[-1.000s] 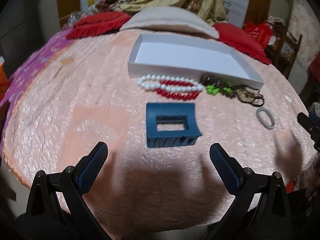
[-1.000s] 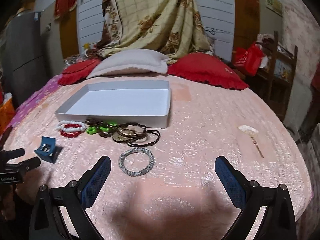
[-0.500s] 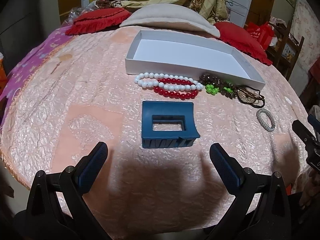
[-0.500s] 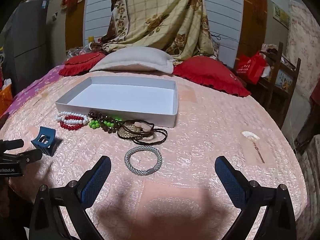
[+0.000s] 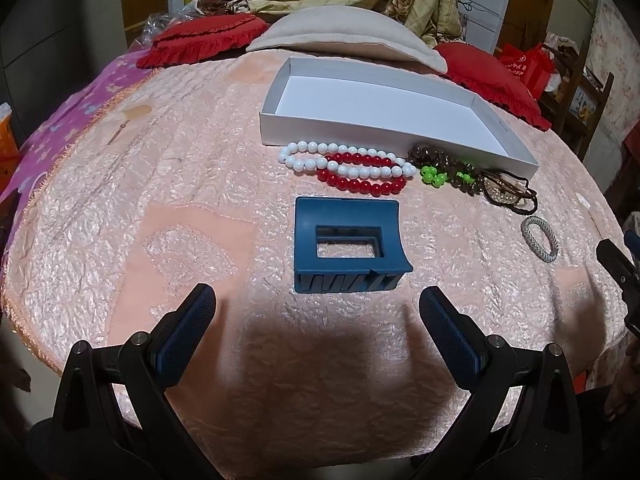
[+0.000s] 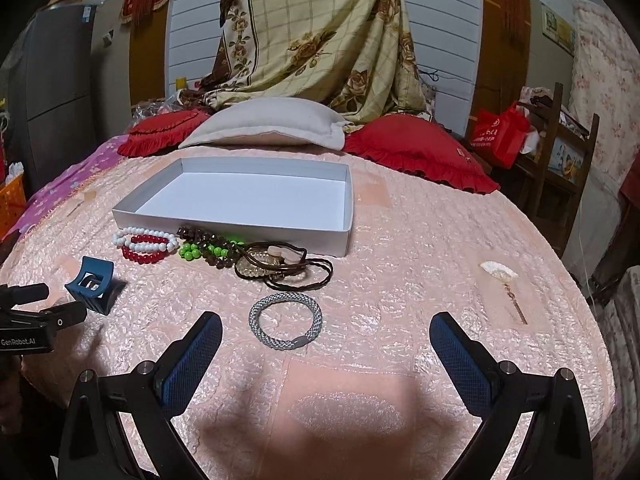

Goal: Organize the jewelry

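Left wrist view: the left gripper hovers with its jaws spread wide and nothing between them, just on the near side of the blue hair claw lying on the pink bedspread. Beyond the claw sit the white bead bracelet and red bead bracelet, overlapping, with the brown and green beads to their right, all just beside the near wall of the white tray. From the right wrist view, the right gripper is spread wide too, gripping nothing, and the grey woven bracelet lies near, between its fingertips. Brown cord hair ties rest just beyond it. Far right, apart, lies a small pale hairpin.
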The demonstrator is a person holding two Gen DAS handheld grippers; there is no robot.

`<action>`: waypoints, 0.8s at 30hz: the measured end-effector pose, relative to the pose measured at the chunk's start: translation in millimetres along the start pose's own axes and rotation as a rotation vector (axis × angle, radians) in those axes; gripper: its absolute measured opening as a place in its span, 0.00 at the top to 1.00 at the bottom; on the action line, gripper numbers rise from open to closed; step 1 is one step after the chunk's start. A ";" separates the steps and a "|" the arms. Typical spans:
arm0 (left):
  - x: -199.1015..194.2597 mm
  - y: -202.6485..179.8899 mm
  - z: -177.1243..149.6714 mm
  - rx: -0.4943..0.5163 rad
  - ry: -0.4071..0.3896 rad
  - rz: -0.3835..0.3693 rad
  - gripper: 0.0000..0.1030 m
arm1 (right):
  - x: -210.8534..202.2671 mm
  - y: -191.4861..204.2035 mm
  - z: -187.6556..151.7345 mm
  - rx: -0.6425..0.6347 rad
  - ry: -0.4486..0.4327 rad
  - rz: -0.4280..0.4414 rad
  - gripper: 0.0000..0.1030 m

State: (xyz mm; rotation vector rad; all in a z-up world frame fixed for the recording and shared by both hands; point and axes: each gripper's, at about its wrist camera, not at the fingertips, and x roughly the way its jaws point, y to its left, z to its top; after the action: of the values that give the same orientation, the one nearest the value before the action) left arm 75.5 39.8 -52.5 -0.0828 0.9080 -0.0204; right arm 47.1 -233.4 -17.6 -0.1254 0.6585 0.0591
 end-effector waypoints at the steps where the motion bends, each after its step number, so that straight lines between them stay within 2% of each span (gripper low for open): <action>1: 0.1 -0.1 -0.1 0.000 0.000 0.001 0.01 | 0.4 -0.1 -0.2 0.001 0.000 0.002 0.00; 24: 1.8 -2.4 -0.8 0.002 -0.001 0.002 0.01 | 1.2 0.8 -0.4 0.002 0.000 0.006 0.00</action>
State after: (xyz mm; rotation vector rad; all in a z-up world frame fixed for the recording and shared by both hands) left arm 76.1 37.2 -54.2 -0.0805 0.9069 -0.0197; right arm 47.7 -232.7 -18.7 -0.1217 0.6588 0.0644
